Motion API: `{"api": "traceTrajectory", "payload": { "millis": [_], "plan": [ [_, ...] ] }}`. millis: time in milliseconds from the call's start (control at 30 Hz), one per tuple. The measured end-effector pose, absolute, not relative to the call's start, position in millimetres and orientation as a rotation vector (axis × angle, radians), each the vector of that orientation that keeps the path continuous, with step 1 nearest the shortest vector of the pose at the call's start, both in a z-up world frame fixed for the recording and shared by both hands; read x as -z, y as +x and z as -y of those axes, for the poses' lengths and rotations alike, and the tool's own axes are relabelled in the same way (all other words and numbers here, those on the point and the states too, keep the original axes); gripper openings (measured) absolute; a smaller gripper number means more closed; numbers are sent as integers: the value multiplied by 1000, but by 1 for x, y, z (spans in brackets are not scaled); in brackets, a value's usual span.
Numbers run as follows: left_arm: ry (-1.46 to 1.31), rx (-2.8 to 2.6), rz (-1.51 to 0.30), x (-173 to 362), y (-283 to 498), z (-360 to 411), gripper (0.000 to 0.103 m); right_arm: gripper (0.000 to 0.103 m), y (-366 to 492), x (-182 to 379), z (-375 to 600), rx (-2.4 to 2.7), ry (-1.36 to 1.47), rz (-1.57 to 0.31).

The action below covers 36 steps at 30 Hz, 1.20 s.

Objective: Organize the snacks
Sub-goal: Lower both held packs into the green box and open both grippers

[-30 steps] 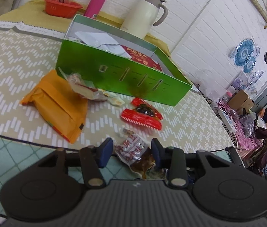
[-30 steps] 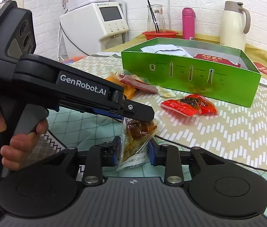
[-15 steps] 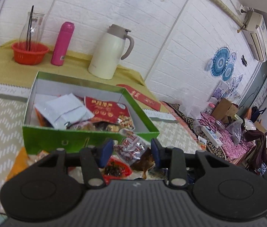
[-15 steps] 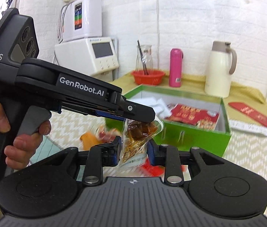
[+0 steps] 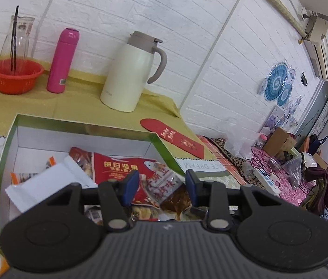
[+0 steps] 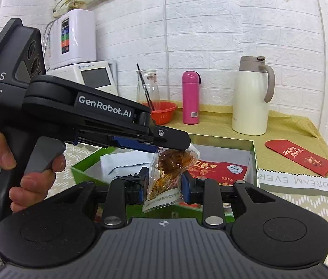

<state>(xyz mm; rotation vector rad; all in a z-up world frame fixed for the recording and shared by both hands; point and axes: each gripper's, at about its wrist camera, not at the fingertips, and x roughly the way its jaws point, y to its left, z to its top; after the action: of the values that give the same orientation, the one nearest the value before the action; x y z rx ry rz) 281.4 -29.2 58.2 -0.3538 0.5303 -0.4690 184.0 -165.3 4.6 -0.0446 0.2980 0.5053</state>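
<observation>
The clear snack packet point(image 6: 167, 181), with something brown and glossy sealed inside, hangs over the open green box point(image 6: 254, 160), above the red nut bag point(image 6: 219, 168) and white pouch point(image 5: 47, 183) already lying in it. Both tools have a share of it. In the right wrist view the left gripper point(image 6: 175, 145) comes in from the side and its fingertip sits on the packet's upper corner, while the lower part of the packet passes between the right gripper point(image 6: 164, 183) and its blue pads point(image 6: 144, 181).

The step in hand looks like the drop into the box. To do it well, I would lower the packet until it is just above the red bag, free one tool first so the film is not stretched between the two, then free the other, keeping clear of the box's near wall.

The right gripper's jaws stand narrowed, both pads apparently pressing the packet's sides (a light pinch on soft film). The left gripper point(image 5: 162, 186) shows a moderate gap in its own view, with the packet's printed end point(image 5: 164, 186) lying between the pads; whether both pads actually touch it I cannot tell. Behind the box stand a cream thermos jug point(image 6: 250, 97), a pink bottle point(image 6: 190, 97) and an orange basket point(image 6: 164, 112).
</observation>
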Motion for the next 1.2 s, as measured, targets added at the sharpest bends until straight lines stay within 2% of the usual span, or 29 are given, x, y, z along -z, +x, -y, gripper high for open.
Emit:
{"api": "traceTrajectory", "payload": {
  "millis": [200, 233, 267, 300, 333, 367, 400, 533, 1200],
  "plan": [
    [-373, 439, -564, -42, 314, 28, 36, 52, 217, 7, 164, -503, -39, -331],
    [-371, 425, -562, -40, 316, 28, 43, 56, 221, 10, 164, -500, -39, -334],
    [-359, 401, -558, -38, 318, 28, 62, 61, 224, 12, 163, -492, -45, -332],
    [-347, 378, -548, -36, 319, 27, 68, 73, 226, 15, 162, -476, -57, -326],
    [-334, 353, -534, -35, 319, 27, 75, 92, 227, 18, 161, -449, -72, -322],
    [-318, 329, -526, -34, 318, 27, 90, 100, 227, 20, 162, -439, -82, -322],
    [-297, 297, -511, -34, 317, 27, 92, 103, 228, 22, 163, -442, -86, -325],
    [-211, 226, -484, -35, 312, 32, 92, 103, 226, 25, 161, -426, -113, -324],
    [-149, 239, -437, -73, 248, 31, 92, 103, 171, -3, 151, -418, -145, -270]
  ]
}}
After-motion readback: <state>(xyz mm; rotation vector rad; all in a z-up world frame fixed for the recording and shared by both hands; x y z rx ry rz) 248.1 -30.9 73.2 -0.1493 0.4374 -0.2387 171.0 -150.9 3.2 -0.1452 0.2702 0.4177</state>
